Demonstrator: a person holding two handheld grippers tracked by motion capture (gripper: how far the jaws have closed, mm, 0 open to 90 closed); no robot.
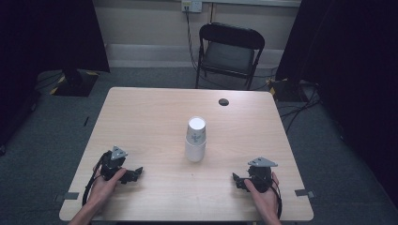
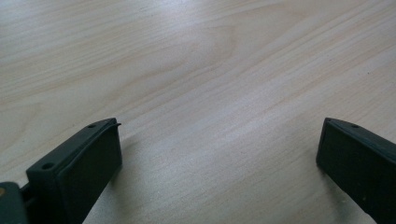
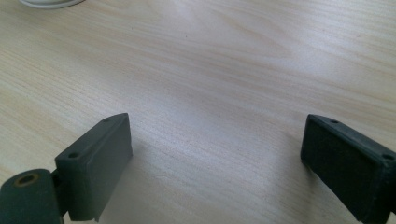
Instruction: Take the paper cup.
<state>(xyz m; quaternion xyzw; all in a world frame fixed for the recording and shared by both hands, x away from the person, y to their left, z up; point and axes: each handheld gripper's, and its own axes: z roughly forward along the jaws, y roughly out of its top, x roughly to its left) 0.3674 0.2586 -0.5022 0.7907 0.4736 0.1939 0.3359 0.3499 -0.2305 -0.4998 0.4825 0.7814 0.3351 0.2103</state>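
High view: stacked paper cups (image 1: 195,139) upside down at tabletop (image 1: 150,112) centre; left gripper (image 1: 130,174) at 7 o'clock, right gripper (image 1: 240,180) at 5, both well apart from cups, likely parked at rest.
Left gripper view: fingers (image 2: 79,168) spread wide, nothing between, bare wood ahead.
Right gripper view: fingers (image 3: 95,161) spread wide, empty; cup rim (image 3: 49,3) at 11 o'clock.

A light wooden table (image 1: 141,122) with rounded corners stands on grey carpet (image 1: 328,154). A small dark round hole (image 1: 224,101) sits near its far edge. Beyond it a black folding chair (image 1: 230,51) faces the table, in front of a pale wall (image 1: 145,23). A socket (image 1: 191,5) on that wall feeds cables (image 1: 190,42) running down behind the chair. Dark curtains (image 1: 347,51) hang at both sides, and more cables lie on the floor at the right.
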